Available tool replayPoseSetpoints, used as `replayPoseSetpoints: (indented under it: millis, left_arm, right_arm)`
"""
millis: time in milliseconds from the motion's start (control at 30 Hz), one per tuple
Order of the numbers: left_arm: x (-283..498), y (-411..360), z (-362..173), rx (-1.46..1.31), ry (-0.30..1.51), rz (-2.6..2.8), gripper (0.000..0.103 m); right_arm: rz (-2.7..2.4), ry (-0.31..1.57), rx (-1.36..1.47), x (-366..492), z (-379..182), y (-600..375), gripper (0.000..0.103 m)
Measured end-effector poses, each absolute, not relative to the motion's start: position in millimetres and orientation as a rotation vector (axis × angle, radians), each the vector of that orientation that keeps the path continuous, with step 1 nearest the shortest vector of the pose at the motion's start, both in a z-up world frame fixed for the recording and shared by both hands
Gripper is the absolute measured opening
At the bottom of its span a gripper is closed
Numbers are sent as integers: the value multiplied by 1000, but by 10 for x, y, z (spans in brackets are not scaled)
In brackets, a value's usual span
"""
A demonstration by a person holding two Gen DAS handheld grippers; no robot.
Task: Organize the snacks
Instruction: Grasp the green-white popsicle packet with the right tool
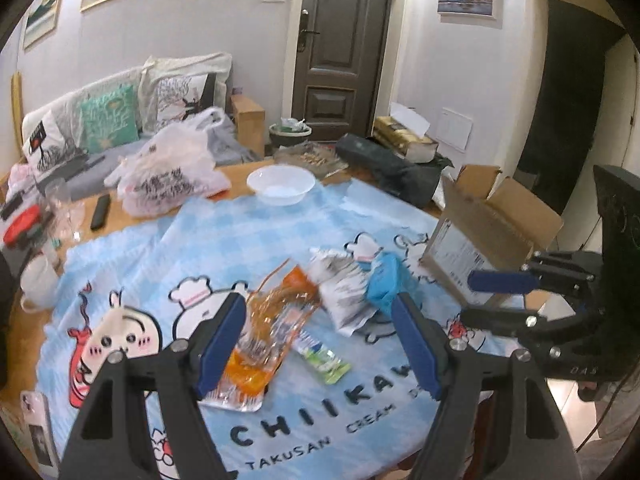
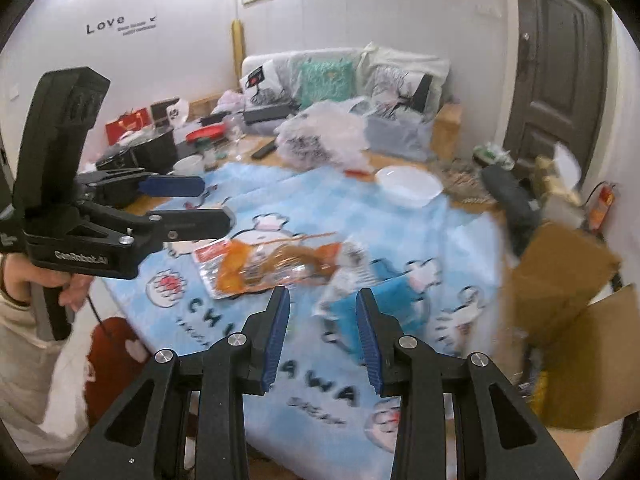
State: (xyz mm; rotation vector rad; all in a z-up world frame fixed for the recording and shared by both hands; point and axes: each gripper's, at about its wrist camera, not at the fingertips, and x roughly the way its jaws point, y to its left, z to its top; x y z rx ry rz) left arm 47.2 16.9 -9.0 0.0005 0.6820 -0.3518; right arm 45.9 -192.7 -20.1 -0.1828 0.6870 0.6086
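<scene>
Snacks lie mid-cloth: an orange packet (image 1: 267,334), long axis running near-to-far, with a blue packet (image 1: 385,282) to its right. Left gripper (image 1: 320,340) and right gripper (image 2: 323,336) both gape, holding nothing.

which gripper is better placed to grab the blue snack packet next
Right, probably. The right gripper is open with the blue packet directly ahead between its fingers. The left gripper is open too, but lined up on the orange packet, with the blue one off to its right.
</scene>
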Motion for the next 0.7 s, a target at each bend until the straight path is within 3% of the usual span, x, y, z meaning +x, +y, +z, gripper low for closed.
replayPoseSetpoints:
  millis: [367, 700]
  left_arm:
    - [690, 470, -831, -113, 799, -386, 72]
    - [751, 633, -1046, -143, 832, -369, 72]
  right_arm:
    - [623, 869, -136, 751, -986, -1441, 30]
    - [600, 911, -157, 1002, -1399, -1187, 31]
